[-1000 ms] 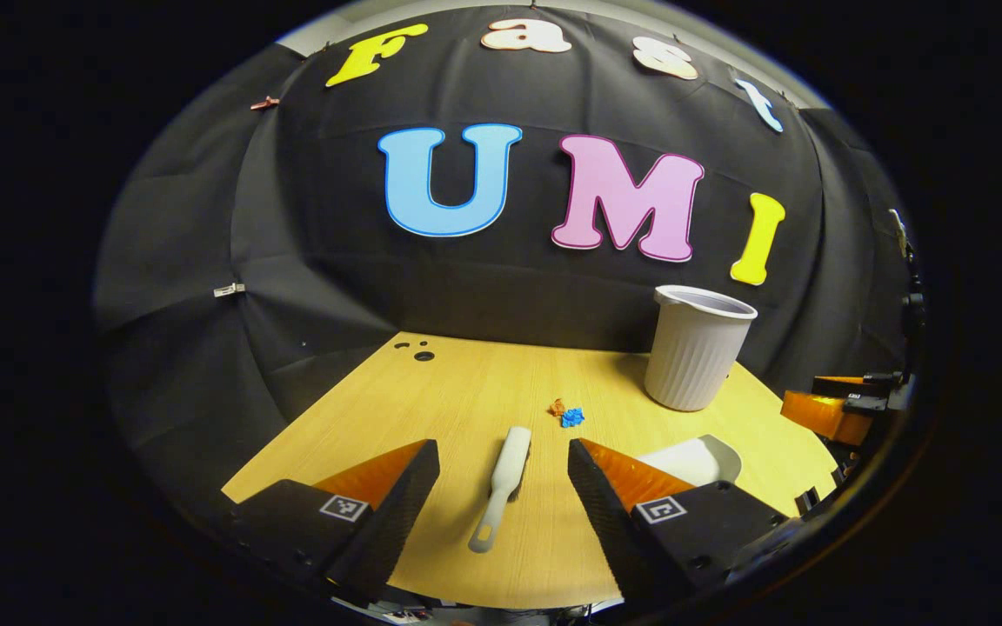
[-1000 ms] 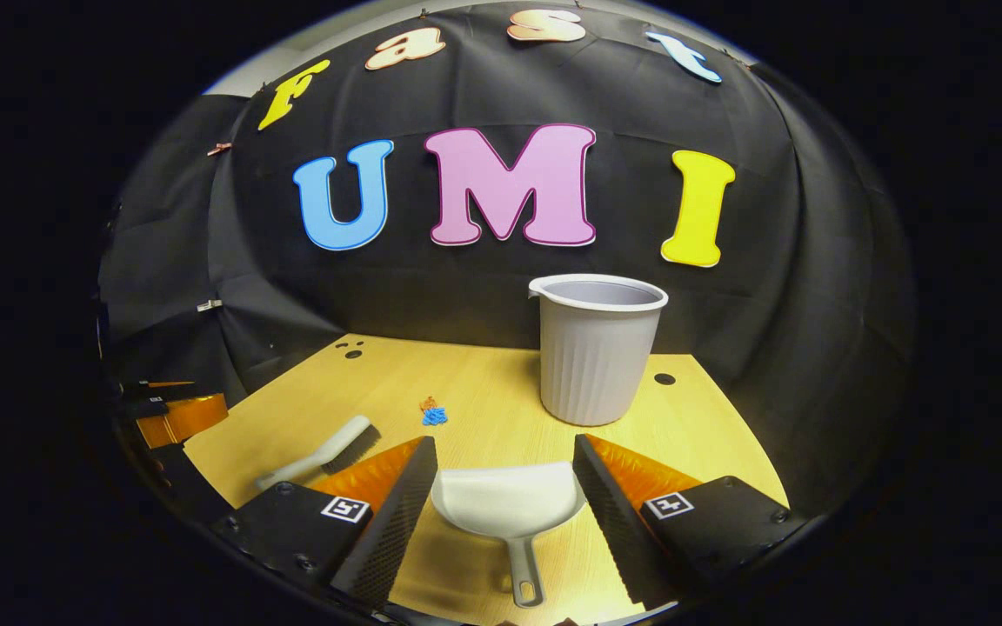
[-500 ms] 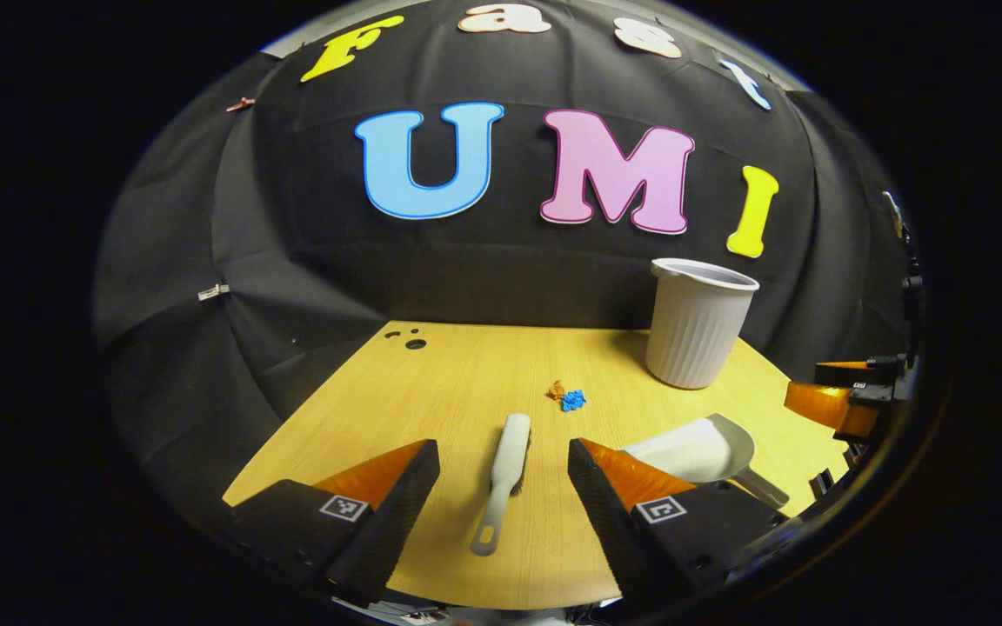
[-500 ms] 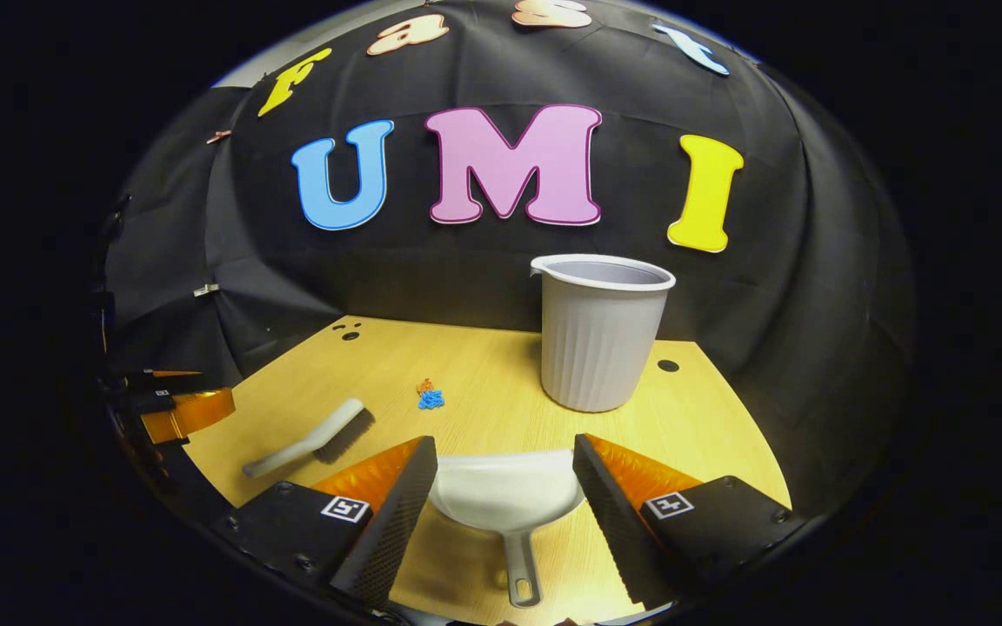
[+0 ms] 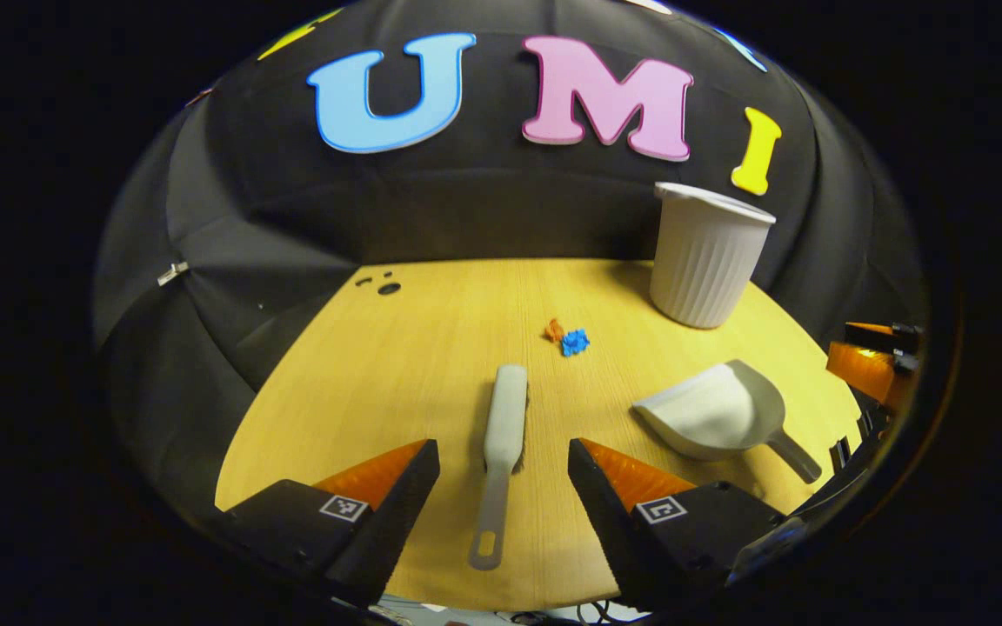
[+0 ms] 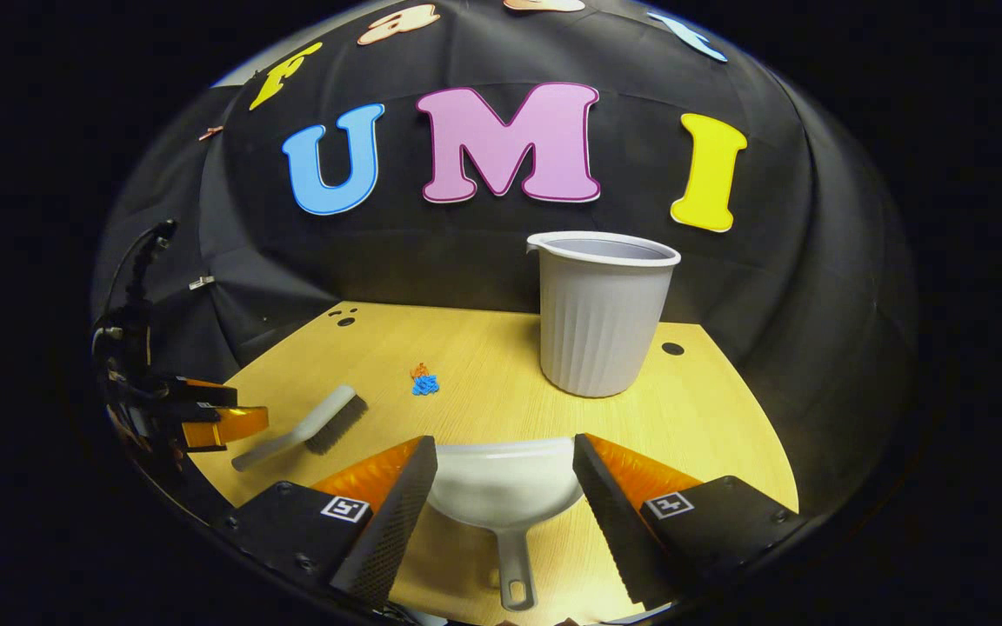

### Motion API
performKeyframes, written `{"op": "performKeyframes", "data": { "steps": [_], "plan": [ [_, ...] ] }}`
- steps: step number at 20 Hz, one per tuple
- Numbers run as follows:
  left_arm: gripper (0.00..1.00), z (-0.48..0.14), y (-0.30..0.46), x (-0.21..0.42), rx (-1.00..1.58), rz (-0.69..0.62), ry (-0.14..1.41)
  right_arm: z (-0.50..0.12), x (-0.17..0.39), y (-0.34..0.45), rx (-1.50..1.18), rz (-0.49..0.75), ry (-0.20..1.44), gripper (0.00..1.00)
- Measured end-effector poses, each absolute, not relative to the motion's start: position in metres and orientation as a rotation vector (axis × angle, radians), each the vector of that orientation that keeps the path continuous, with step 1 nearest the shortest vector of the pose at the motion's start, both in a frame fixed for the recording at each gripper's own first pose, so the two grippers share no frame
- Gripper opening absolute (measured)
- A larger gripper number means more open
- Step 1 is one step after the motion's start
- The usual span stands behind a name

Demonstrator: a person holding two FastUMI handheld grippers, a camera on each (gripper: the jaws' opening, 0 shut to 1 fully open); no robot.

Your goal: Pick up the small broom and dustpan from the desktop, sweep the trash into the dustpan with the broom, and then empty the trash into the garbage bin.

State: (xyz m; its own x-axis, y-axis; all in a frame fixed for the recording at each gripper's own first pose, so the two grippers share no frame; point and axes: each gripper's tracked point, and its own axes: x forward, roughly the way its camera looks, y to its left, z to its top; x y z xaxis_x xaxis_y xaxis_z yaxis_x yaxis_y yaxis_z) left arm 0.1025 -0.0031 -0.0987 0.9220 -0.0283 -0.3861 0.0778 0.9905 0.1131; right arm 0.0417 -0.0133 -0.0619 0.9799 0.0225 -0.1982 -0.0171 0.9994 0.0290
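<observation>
Broom [image 5: 503, 435] is lying on the table [image 5: 414, 348] between the fingers of the spread left hand-held gripper [image 5: 504, 487] — light, stiff plastic, best pinched at its thin handle. Dustpan [image 6: 505, 487] is sitting inside the spread right hand-held gripper [image 6: 505, 509] — likely slippery, so take its handle.

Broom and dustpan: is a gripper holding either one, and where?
Neither. The broom and dustpan lie on the table, each between an open gripper's fingers, ungripped.
</observation>
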Motion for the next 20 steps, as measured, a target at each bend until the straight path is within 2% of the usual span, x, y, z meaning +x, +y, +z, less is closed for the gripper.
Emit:
{"op": "performKeyframes", "data": {
  "steps": [5,11,15,20],
  "plan": [
    [0.95,-0.159,0.002,0.133,0.176,-0.042,0.666,-0.086,0.052,-0.021,0.026,0.04,0.254,0.99],
    [0.95,-0.192,0.002,0.158,0.192,-0.072,0.83,-0.113,0.058,-0.026,0.033,0.073,0.329,0.99],
    [0.87,-0.209,-0.002,0.166,0.158,-0.069,0.888,-0.132,0.059,-0.03,0.043,0.089,0.394,0.99],
    [0.62,-0.208,0.0,0.171,0.157,-0.067,0.868,-0.148,0.057,-0.03,0.056,0.109,0.459,0.99]
  ]
}}
